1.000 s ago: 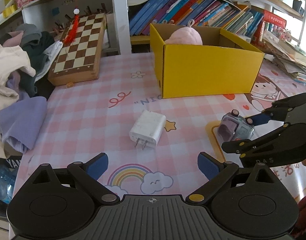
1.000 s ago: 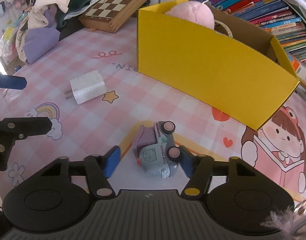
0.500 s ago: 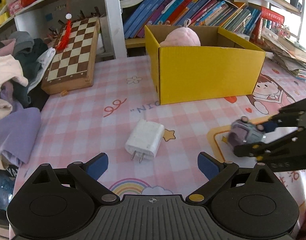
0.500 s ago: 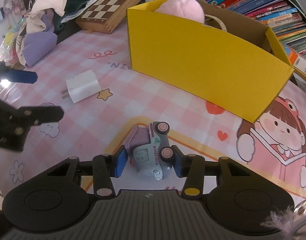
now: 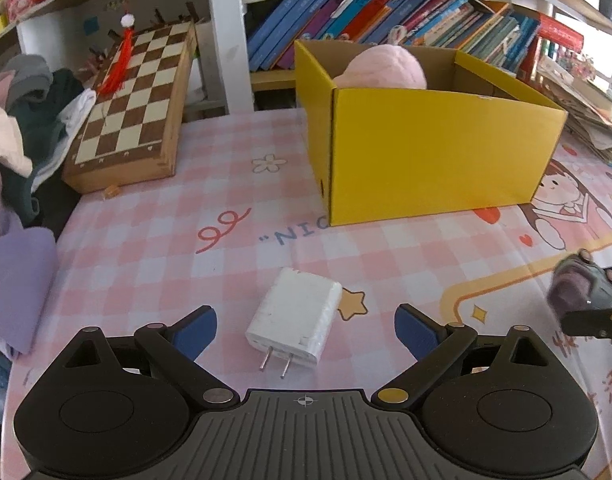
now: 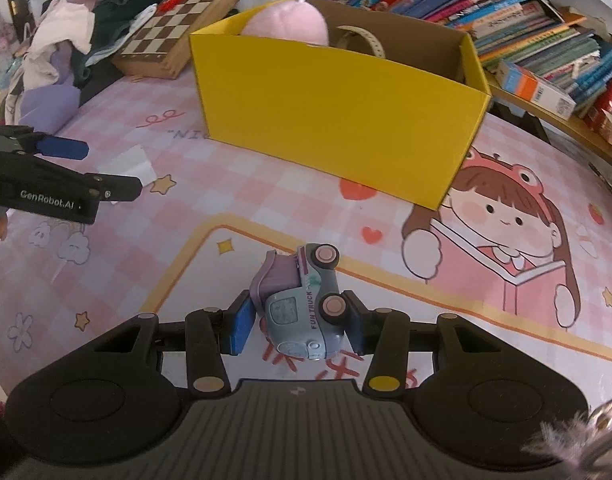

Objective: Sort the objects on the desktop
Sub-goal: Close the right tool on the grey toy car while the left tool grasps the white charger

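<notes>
My right gripper (image 6: 298, 324) is shut on a grey and purple toy truck (image 6: 298, 304) and holds it above the pink mat; the truck also shows at the right edge of the left wrist view (image 5: 581, 284). My left gripper (image 5: 306, 332) is open, with a white charger plug (image 5: 296, 318) lying on the mat between its fingers. The charger is partly hidden behind the left gripper in the right wrist view (image 6: 126, 164). A yellow cardboard box (image 6: 333, 120) stands behind, with a pink plush (image 6: 286, 24) inside.
A wooden chessboard (image 5: 134, 108) lies at the back left beside a pile of clothes (image 5: 18, 128). Books fill the shelf (image 5: 385, 12) behind the box. A strap (image 6: 365, 38) lies in the box beside the plush.
My right gripper closed on the toy truck and lifted it off the mat toward the box. My left gripper moved forward until the charger lay between its fingers.
</notes>
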